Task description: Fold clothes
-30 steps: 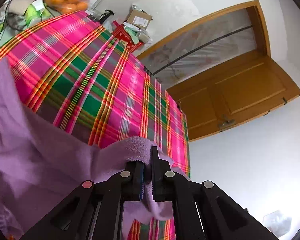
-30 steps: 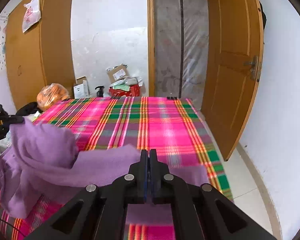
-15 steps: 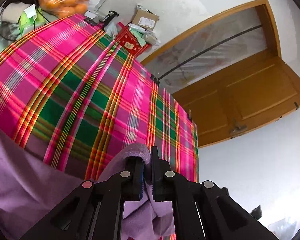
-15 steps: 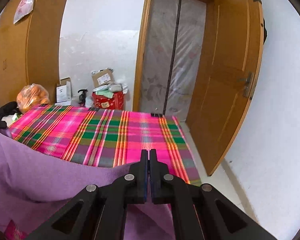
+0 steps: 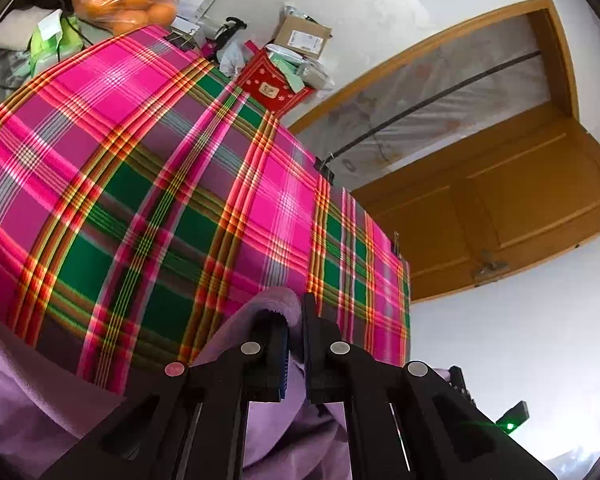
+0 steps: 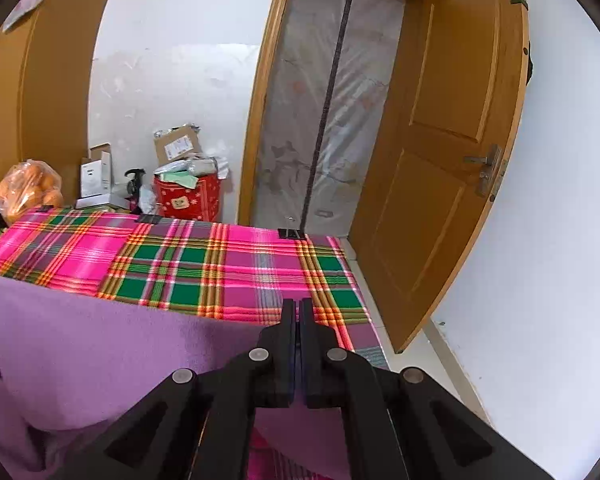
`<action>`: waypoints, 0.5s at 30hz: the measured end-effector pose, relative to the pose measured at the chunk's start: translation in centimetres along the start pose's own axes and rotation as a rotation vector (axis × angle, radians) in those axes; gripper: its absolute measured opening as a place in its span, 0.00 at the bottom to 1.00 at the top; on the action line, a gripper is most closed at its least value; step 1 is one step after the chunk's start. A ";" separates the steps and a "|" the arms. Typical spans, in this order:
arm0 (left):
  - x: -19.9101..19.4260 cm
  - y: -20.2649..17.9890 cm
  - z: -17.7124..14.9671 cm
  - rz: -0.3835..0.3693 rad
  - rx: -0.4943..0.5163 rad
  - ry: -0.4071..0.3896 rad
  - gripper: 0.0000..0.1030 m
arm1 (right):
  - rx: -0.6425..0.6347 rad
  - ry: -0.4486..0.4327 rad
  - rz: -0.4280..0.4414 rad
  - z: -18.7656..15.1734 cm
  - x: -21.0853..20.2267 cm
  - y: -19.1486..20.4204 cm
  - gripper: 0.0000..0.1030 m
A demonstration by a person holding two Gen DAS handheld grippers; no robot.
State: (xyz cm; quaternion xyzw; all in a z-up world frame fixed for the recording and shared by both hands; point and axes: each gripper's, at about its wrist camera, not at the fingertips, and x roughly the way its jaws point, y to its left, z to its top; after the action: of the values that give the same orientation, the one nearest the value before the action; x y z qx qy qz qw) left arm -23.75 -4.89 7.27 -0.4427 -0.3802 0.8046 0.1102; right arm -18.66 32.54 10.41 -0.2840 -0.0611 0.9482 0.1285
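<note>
A purple fleece garment (image 6: 100, 352) hangs stretched between my two grippers above the table with the pink and green plaid cloth (image 6: 220, 264). My right gripper (image 6: 299, 308) is shut on its right corner, and the top edge runs taut to the left. In the left wrist view my left gripper (image 5: 296, 312) is shut on a bunched fold of the purple fleece garment (image 5: 256, 312), which droops below the fingers. The plaid cloth (image 5: 160, 184) fills most of that view. The garment's lower part is hidden under the gripper bodies.
Behind the table's far edge stand a red box (image 6: 188, 200), cardboard boxes (image 6: 176, 148) and a bag of oranges (image 6: 28, 192). A wooden door (image 6: 444, 168) stands ajar at right beside a plastic-curtained doorway (image 6: 324, 120). Black clips (image 6: 290, 234) pin the cloth.
Both grippers have risen with the garment. It went from a crumpled heap on the table to a sheet stretched flat between them, and more of the plaid cloth now shows.
</note>
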 end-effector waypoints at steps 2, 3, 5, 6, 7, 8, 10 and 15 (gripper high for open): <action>0.4 -0.2 0.2 0.011 0.020 0.006 0.06 | 0.009 0.013 -0.008 0.1 0.7 0.2 0.01; 0.7 -0.2 0.4 0.015 0.028 0.009 0.06 | 0.015 0.025 -0.013 0.2 1.1 0.3 0.01; 1.3 0.3 0.6 0.010 0.016 0.028 0.06 | 0.012 0.058 -0.026 0.0 1.8 0.7 0.02; 1.5 0.7 0.7 0.001 0.006 0.038 0.06 | 0.006 0.073 -0.035 -0.2 2.0 1.0 0.02; 1.4 0.9 0.7 -0.001 0.001 0.042 0.08 | 0.004 0.084 -0.042 -0.4 2.1 1.1 0.02; 0.9 1.2 0.6 -0.003 0.000 0.039 0.11 | 0.004 0.092 -0.043 -0.7 2.0 1.2 0.02; -0.1 1.6 0.4 -0.007 -0.002 0.033 0.13 | 0.007 0.111 -0.045 -1.3 1.9 1.3 0.02; -2.5 2.9 0.0 -0.016 -0.006 0.018 0.16 | 0.028 0.130 -0.008 -2.1 0.0 1.5 0.10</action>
State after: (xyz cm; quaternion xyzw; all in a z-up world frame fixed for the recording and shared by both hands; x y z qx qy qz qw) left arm -21.80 -8.16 6.81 -0.4473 -0.3849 0.7986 0.1186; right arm -17.78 31.21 8.39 -0.3428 -0.0407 0.9280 0.1400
